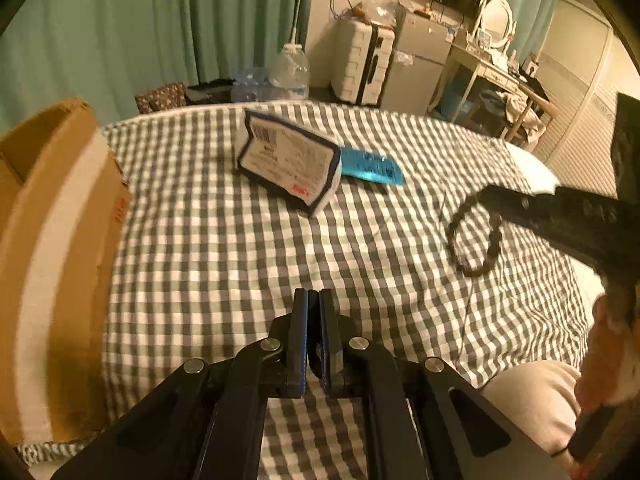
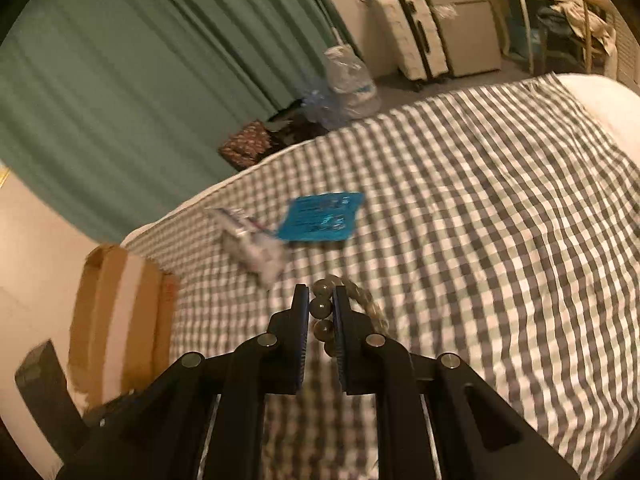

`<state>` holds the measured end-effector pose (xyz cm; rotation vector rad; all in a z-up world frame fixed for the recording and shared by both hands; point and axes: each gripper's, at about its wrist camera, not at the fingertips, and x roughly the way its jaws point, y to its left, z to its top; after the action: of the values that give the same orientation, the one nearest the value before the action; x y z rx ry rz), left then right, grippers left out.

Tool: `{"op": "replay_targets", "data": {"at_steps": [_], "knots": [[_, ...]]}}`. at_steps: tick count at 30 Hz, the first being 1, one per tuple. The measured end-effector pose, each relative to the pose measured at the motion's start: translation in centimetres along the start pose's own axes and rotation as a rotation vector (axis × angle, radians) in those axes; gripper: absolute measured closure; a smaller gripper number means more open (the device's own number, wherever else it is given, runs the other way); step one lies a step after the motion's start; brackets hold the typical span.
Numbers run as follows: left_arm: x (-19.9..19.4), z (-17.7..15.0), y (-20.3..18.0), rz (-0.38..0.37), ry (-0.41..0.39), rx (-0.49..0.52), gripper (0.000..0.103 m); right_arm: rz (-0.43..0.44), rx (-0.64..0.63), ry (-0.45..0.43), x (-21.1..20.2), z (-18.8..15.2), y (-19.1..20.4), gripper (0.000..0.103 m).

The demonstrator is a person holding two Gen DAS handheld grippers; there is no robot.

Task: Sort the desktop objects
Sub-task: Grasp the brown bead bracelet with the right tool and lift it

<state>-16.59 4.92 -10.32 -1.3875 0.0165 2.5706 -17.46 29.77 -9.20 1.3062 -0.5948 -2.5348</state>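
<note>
My right gripper (image 2: 321,294) is shut on a string of round beads (image 2: 321,307) and holds it above the checked cloth; in the left wrist view the bead loop (image 1: 476,240) hangs from that gripper (image 1: 490,196) at the right. My left gripper (image 1: 313,296) is shut and empty, low over the cloth. A white and dark-blue packet (image 1: 290,162) stands near the far side, with a flat blue packet (image 1: 370,166) behind it. Both also show in the right wrist view, the white packet (image 2: 256,246) and the blue packet (image 2: 320,218).
A cardboard box (image 1: 56,256) stands at the left edge of the checked cloth (image 1: 240,260); it also shows in the right wrist view (image 2: 120,328). Beyond the far edge are water bottles (image 1: 288,72), a suitcase (image 1: 360,64) and green curtains. A cushion (image 1: 532,400) lies at lower right.
</note>
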Motion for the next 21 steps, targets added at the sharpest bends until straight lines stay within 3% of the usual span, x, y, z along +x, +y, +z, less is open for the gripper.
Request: {"op": "replay_targets", "data": {"at_steps": [2,7,21], "knots": [[-1.1,-0.1,-0.7,0.048,-0.024,0.035,0.098,0.015,-0.014,-0.007,-1.1,-0.6,1.0,0.091],[-3.9,0.4,-1.2,0.045,-0.085,0.03,0.098,0.051,-0.053,-0.022,-3.7,-1.5,3.4,0.091],[-12.0,2.2,0.6,0.094,-0.213,0.021,0.098,0.041,-0.165,-0.078,-9.8,-3.6,10.2,0.091]]}}
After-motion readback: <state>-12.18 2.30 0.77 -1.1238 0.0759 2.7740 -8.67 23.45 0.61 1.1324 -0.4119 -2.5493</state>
